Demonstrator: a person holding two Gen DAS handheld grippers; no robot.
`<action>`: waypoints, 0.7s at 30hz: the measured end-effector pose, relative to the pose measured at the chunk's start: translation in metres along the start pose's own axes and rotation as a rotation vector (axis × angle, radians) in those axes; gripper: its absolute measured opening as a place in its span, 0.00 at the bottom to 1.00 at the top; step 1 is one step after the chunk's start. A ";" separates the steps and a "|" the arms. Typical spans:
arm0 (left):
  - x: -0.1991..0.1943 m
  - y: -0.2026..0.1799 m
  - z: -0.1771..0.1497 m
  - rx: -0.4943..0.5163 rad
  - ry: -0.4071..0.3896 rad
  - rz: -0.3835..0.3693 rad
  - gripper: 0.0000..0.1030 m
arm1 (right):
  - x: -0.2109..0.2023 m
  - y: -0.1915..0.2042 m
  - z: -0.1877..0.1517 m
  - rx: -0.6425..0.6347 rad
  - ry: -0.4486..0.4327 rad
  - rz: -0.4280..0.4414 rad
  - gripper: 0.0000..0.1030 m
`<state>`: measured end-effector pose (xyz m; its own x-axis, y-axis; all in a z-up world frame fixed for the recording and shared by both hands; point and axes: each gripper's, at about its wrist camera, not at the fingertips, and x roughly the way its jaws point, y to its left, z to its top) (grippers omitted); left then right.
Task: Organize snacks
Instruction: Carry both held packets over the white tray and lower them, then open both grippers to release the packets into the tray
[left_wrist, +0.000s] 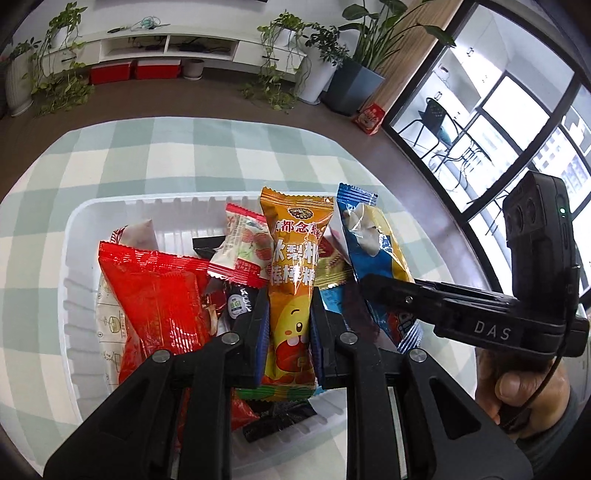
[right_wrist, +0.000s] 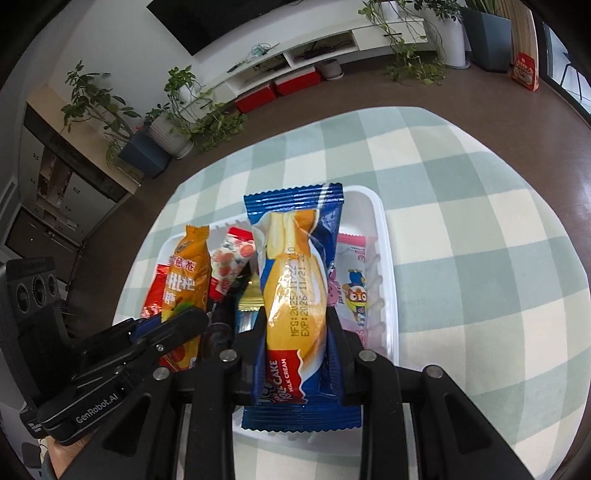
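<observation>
Checkered tablecloth (left_wrist: 110, 155), white tray (left_wrist: 85, 221): left gripper (left_wrist: 288, 325) clamps orange lollipop pack (left_wrist: 291, 266), right gripper (right_wrist: 295, 332) clamps blue cake pack (right_wrist: 295, 266), both poised for drop-in.

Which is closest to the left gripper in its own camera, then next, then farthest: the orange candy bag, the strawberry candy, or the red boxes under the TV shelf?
1. Orange candy bag: clamped in the left gripper.
2. Strawberry candy: just up-left, in the white tray.
3. Red boxes: across the room, on the floor.
</observation>
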<state>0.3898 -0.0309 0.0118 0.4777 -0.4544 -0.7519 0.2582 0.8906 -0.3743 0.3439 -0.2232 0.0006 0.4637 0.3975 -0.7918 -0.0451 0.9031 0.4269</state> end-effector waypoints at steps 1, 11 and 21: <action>0.002 0.002 0.000 -0.004 0.000 0.001 0.17 | 0.003 0.001 -0.002 -0.005 0.004 0.002 0.29; 0.009 0.003 0.001 0.006 0.002 0.025 0.19 | 0.017 -0.002 0.000 -0.025 0.017 -0.018 0.32; 0.005 -0.003 0.000 0.018 -0.008 0.030 0.47 | 0.019 -0.009 -0.002 -0.014 0.024 -0.026 0.51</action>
<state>0.3911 -0.0356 0.0090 0.4917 -0.4280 -0.7583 0.2588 0.9033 -0.3421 0.3515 -0.2237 -0.0187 0.4435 0.3777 -0.8128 -0.0458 0.9153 0.4002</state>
